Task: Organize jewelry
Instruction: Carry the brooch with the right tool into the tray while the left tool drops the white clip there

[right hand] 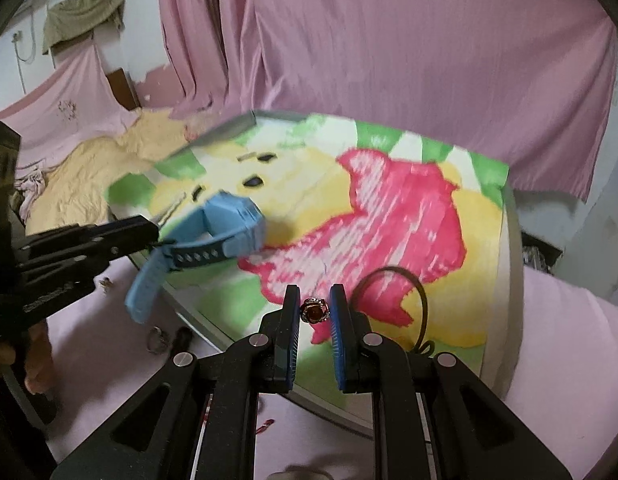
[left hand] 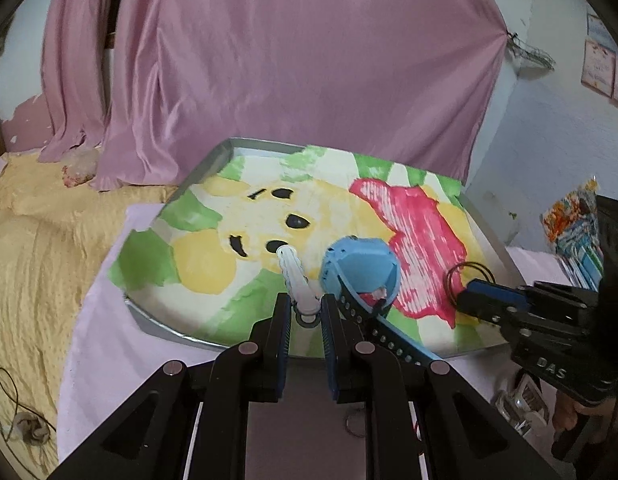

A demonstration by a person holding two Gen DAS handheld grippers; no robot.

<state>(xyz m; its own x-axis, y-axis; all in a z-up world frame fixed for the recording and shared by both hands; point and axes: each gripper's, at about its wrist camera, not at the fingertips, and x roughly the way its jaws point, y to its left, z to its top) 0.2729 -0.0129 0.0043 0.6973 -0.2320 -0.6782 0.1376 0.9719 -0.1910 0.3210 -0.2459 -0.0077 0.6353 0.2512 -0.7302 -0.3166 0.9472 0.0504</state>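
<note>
A metal tray lined with a cartoon-print cloth lies on a pink sheet. My left gripper is shut on a white ridged clip that points out over the tray. A blue watch sits just right of its fingers, its strap trailing over the tray's near edge; whether it touches them I cannot tell. My right gripper is shut on a ring with a red stone low over the near part of the tray. A black loop band lies right beside it.
A pink curtain hangs behind the tray and a yellow bedspread lies to the left. Small pieces, among them a ring, lie on the pink sheet in front of the tray. Colourful packets stand at the right. A hand holds the left gripper.
</note>
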